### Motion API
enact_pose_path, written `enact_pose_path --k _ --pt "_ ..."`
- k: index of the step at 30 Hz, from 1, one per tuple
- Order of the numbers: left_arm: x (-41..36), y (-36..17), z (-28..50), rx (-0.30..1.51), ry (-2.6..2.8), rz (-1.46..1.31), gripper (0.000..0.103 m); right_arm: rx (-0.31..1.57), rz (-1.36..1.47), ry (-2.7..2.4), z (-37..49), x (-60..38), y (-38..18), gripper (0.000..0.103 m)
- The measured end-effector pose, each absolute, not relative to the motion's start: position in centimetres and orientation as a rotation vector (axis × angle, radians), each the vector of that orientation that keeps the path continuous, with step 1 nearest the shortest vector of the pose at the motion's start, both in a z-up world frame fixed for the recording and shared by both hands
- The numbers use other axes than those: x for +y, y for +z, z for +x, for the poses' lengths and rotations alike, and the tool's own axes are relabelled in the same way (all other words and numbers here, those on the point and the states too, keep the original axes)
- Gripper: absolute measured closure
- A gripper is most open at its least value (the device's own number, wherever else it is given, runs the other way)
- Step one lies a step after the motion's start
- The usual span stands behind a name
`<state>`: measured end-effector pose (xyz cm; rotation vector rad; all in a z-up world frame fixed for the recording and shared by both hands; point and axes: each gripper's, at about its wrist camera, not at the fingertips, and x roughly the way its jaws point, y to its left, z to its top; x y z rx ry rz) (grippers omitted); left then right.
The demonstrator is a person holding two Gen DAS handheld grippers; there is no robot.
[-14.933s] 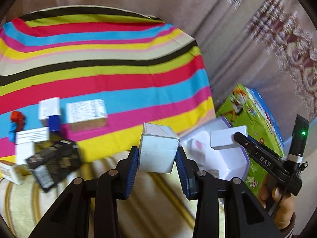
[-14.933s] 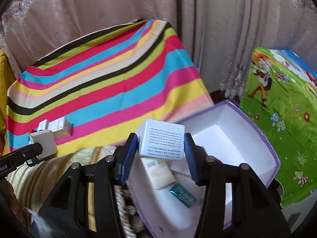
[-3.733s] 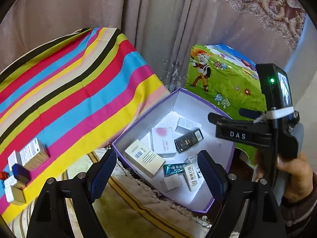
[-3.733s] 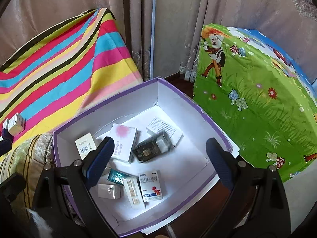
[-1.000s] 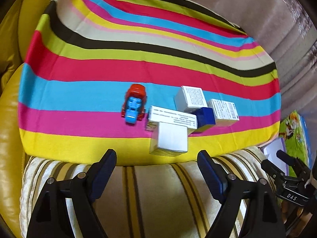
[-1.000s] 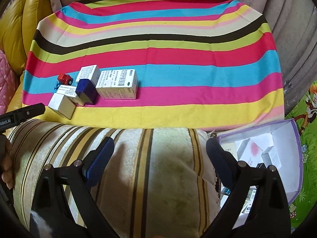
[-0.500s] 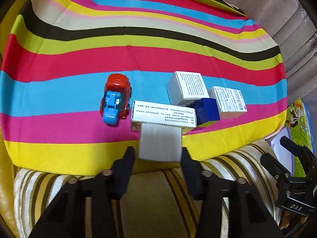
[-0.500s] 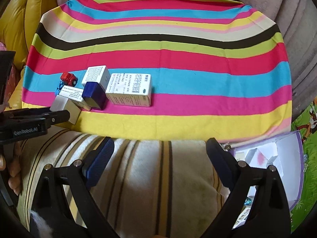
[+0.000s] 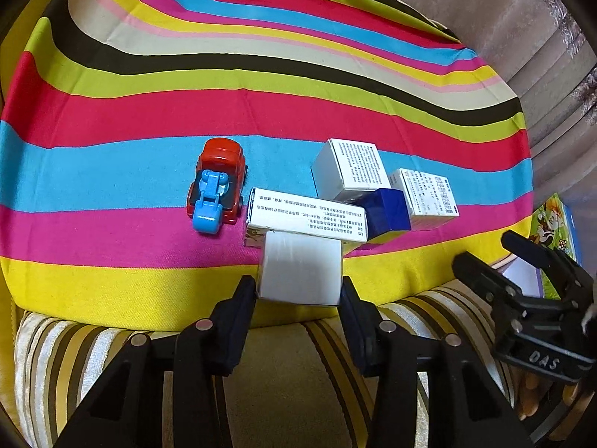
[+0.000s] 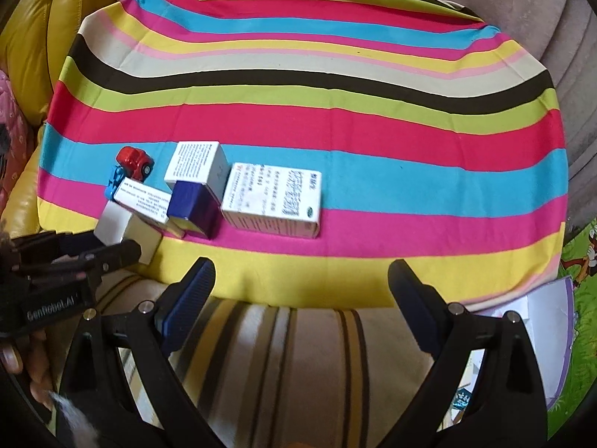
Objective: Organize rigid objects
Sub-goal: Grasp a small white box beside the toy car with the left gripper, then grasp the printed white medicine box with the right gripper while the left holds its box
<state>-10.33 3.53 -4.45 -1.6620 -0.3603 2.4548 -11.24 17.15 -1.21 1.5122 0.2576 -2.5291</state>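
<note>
On the striped cloth (image 9: 261, 112) my left gripper (image 9: 298, 291) is shut on a plain white box (image 9: 300, 268) at the cloth's near edge. The right wrist view shows the same white box (image 10: 119, 227) in the left gripper (image 10: 112, 246). Behind it lie a long white printed box (image 9: 306, 218), a dark blue box (image 9: 384, 211), a white cube box (image 9: 350, 170) and a flat printed box (image 10: 272, 199). A red and blue toy car (image 9: 218, 186) stands to the left. My right gripper (image 10: 300, 283) hangs open over the cloth's front edge, holding nothing.
A striped beige cushion (image 10: 280, 354) lies under both grippers. At the right, below the cushion, sits a purple-rimmed box (image 10: 541, 310) with small packs inside, next to a green cartoon mat (image 10: 582, 261). A yellow leather seat (image 10: 30, 37) is at the left.
My left gripper's jaws went from wide apart to closed on the plain white box. My right gripper moved nearer to the cloth and the group of boxes, jaws still wide.
</note>
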Motion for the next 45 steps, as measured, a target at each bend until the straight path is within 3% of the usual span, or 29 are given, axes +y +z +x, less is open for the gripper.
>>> enact_pose_path --k 27,31,34,45 --pt "3.8 -4.5 -10.6 -0.369 2.461 -1.645 0.057 0.228 1.557 -2.541 -15.7 14.8 -2.8 0.008" --pt "3.9 -4.4 -10.7 -0.36 2.464 -1.645 0.057 0.235 1.577 -2.531 -16.2 14.6 -3.2 0.014" --pt "3.8 -4.4 -10.6 -0.355 2.465 -1.644 0.057 0.234 1.606 -2.522 -16.6 14.6 -3.6 0.03" --pt "4.3 -3.4 -9.3 -0.364 2.478 -1.627 0.058 0.189 1.568 -2.562 -14.7 16.0 -2.6 0.03"
